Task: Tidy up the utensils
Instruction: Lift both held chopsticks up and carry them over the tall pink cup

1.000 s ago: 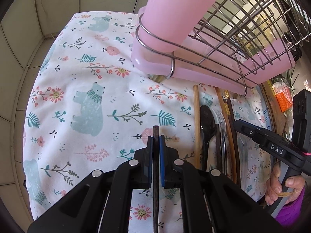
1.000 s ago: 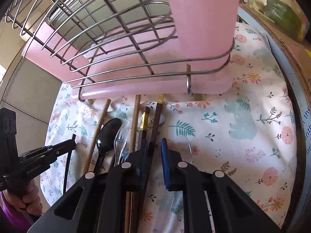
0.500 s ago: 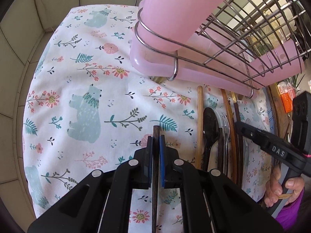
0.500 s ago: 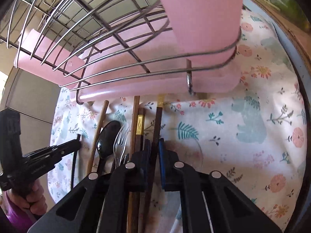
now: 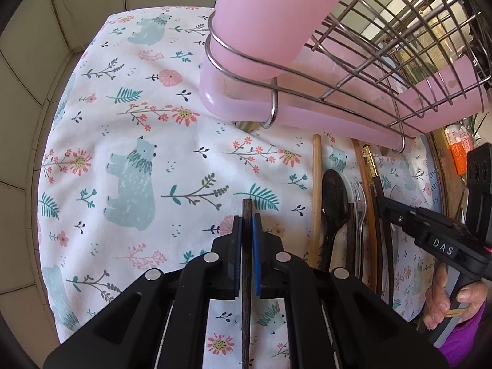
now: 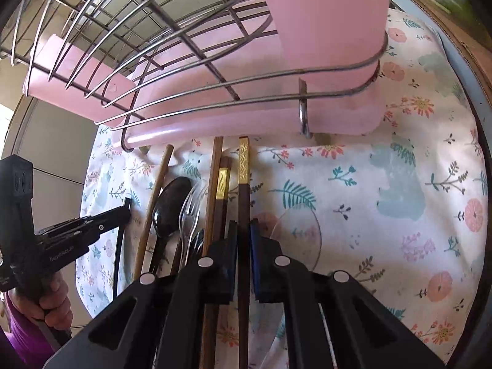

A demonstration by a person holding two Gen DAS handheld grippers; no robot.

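Note:
My left gripper point(image 5: 247, 220) is shut on a dark chopstick point(image 5: 246, 212) and holds it above the floral cloth. My right gripper point(image 6: 243, 226) is shut on a dark chopstick with a gold end point(image 6: 243, 169). That chopstick lies in a row of utensils on the cloth: a black spoon point(image 6: 170, 196), a clear plastic fork point(image 6: 190, 203), wooden chopsticks point(image 6: 155, 196) and another gold-tipped chopstick point(image 6: 222, 184). The row also shows in the left wrist view, with the spoon point(image 5: 333, 196) in it.
A pink and wire dish rack point(image 5: 307, 70) with a pink cup-shaped holder point(image 6: 326, 24) stands at the far side of the cloth point(image 5: 129, 141). Tiled wall lies to the left. An orange packet point(image 5: 459, 150) sits at the far right.
My right gripper has closed on the gold-tipped dark chopstick; it was open around it a second ago. Both grippers have moved closer to the rack. My left gripper still holds its chopstick.

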